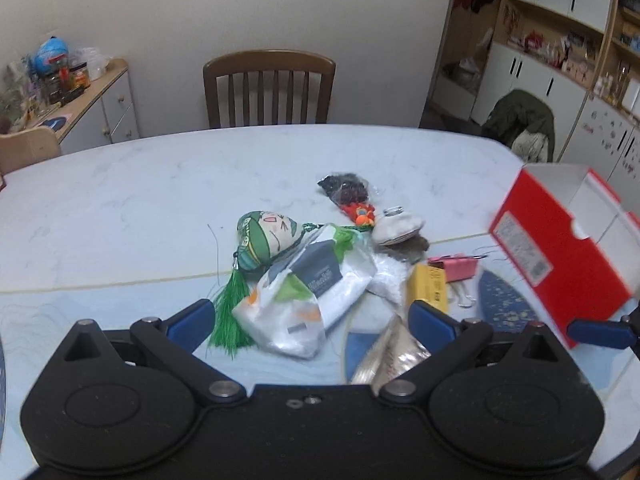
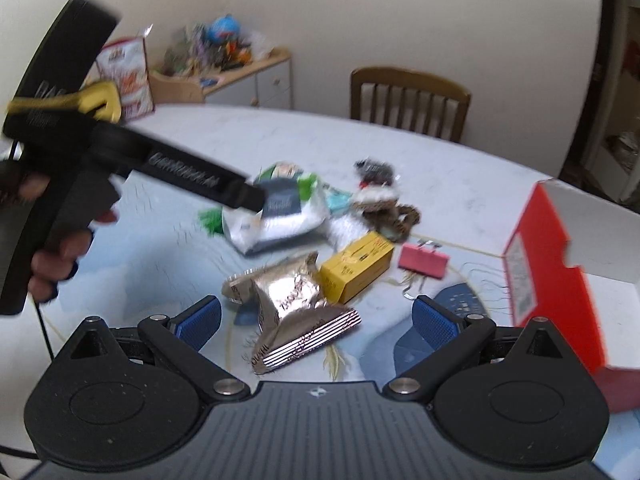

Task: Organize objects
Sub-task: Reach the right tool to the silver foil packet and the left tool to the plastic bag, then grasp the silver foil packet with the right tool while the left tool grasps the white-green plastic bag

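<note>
Pale marble-patterned bench (image 1: 160, 184) fills the room's middle, a wooden chair (image 1: 269, 88) behind it. Close in, the right hand-held gripper (image 2: 316, 320) hangs released, blue pads wide apart, empty. Directly ahead of it, between the fingers' lines, lies a silvery foil snack packet (image 2: 292, 304), its long axis slanting from near-left to far-right; I'd judge this gripper nearer to it. The left hand-held gripper (image 1: 310, 318), also spread and empty, faces a white plastic tissue pack (image 1: 308, 296) just in front. Further out sit a yellow carton (image 2: 356, 266) and a pink binder clip (image 2: 424, 260), then the open red box (image 2: 560, 248) at the right.
</note>
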The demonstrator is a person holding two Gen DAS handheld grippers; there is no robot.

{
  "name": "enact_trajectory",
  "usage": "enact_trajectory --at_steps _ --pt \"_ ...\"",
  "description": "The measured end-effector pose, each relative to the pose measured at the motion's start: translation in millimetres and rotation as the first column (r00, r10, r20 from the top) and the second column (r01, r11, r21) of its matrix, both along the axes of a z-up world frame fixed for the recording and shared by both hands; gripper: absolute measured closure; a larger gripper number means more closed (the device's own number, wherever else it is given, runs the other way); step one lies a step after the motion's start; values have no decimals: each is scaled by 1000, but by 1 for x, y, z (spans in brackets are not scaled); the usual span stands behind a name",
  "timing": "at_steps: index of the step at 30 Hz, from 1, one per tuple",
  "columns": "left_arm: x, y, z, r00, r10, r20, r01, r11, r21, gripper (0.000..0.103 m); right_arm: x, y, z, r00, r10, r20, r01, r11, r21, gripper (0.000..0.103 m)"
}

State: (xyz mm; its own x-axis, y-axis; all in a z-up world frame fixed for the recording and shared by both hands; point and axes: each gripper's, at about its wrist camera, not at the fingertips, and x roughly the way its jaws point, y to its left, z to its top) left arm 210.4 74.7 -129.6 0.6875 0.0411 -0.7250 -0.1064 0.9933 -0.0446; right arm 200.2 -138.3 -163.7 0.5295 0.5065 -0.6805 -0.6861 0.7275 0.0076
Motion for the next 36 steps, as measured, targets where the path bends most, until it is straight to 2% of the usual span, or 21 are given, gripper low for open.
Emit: enact_trajectory --at_steps 6,11,20,23,26,30,33,36 --pt "35 -1 -18 1000 -16 -20 17 998 56 1 20 22 -21 997 77 -18 -78 996 -33 1" --pt "53 1 -26 996 -79 -30 81 994 68 1 30 37 -32 990 137 -22 -137 990 -34 2" --pt "63 -8 -42 989 -139 -44 143 984 104 9 38 51 -47 981 186 -51 -188 981 -44 16" --pt "65 -8 -48 988 -144 -57 149 984 97 22 39 54 -50 980 192 -59 -195 980 -45 22" --pt "65 -7 -52 988 -141 -63 147 985 95 25 41 56 -54 979 191 -71 -195 979 -52 33" --pt "64 -5 -53 988 -144 -64 149 985 83 41 44 56 -57 981 181 -73 -186 981 -57 42" --pt "63 -5 -53 988 -140 -60 145 986 83 48 43 55 -56 982 173 -69 -178 982 -67 49" --pt "62 -6 -53 989 -133 -65 138 988 74 64 43 55 -55 984 162 -79 -167 984 -68 51"
